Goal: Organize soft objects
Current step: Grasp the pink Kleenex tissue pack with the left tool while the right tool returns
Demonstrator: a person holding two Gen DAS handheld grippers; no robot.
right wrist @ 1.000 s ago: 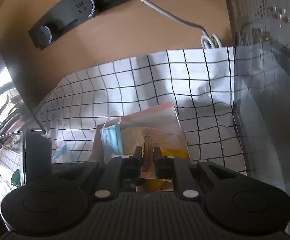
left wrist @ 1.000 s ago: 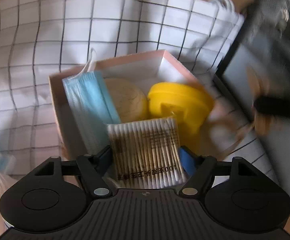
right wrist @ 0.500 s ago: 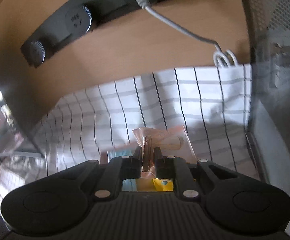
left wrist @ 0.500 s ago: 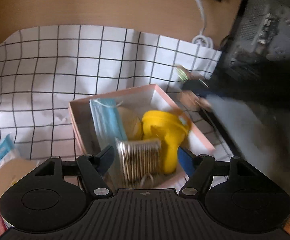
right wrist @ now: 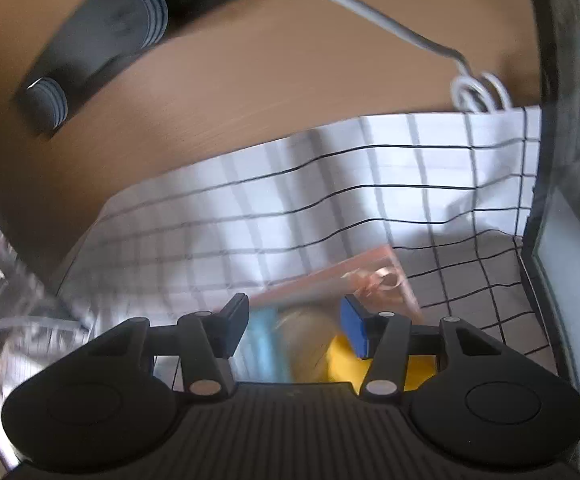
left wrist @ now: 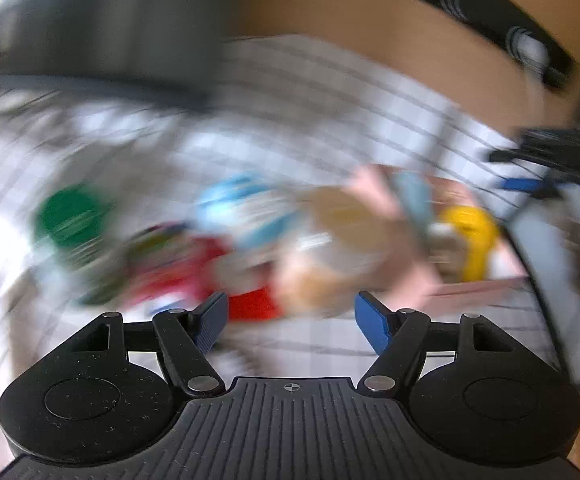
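Note:
My right gripper (right wrist: 294,316) hangs over the pink box (right wrist: 322,276), its jaws opening with nothing pressed between the pads. A clear packet with something coppery inside (right wrist: 382,280) lies at the box's far right corner, just beyond the right finger. Under the gripper I see a blue face mask (right wrist: 265,340), a tan round pad (right wrist: 310,332) and a yellow object (right wrist: 342,364). My left gripper (left wrist: 290,312) is open and empty, and its view is heavily blurred. There the pink box (left wrist: 474,288) with the yellow object (left wrist: 470,232) lies at the right.
Loose items lie on the checked cloth (right wrist: 410,168): something green (left wrist: 69,216), a blue-and-white packet (left wrist: 245,208) and a red packet (left wrist: 249,304). A black power strip (right wrist: 89,48) and a white cable (right wrist: 478,92) sit behind. A dark case (right wrist: 570,160) borders the right.
My right gripper has opened and let go of the clear packet, which now lies in the box's far corner. My left gripper has swung left, away from the box toward the loose items.

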